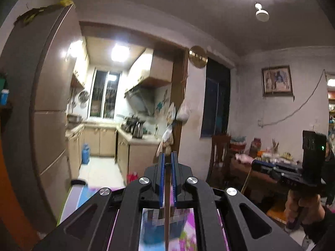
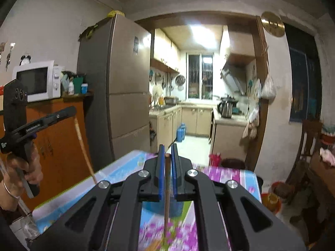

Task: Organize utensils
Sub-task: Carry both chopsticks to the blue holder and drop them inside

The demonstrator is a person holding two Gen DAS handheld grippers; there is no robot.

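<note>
Left wrist view: left gripper (image 1: 167, 163) jaws pinch a thin brown chopstick (image 1: 166, 209), which hangs down between the blue pads (image 1: 160, 179) over a blurred blue container (image 1: 155, 232) on the floral tablecloth (image 1: 186, 219). Right gripper (image 1: 272, 170) is visible at far right, held up over nothing in particular. Kitchen doorway and fridge (image 1: 41, 104) are well behind, no obstruction.

Right wrist view: right gripper (image 2: 167, 156) jaws also clamp a brown chopstick (image 2: 166, 198), tip pointing down toward the blue container (image 2: 159, 207) on the table (image 2: 117, 167). Left gripper (image 2: 62, 113) is at left, its pale stick (image 2: 83, 146) dangling steeply.

Judgement: both sticks are mid-carry to the container. Keep each stick vertical, centre it over the opening, lower before letting go. Risk: two grippers converging on one small opening. Go one at a time. Motion blur hides the container rim.
</note>
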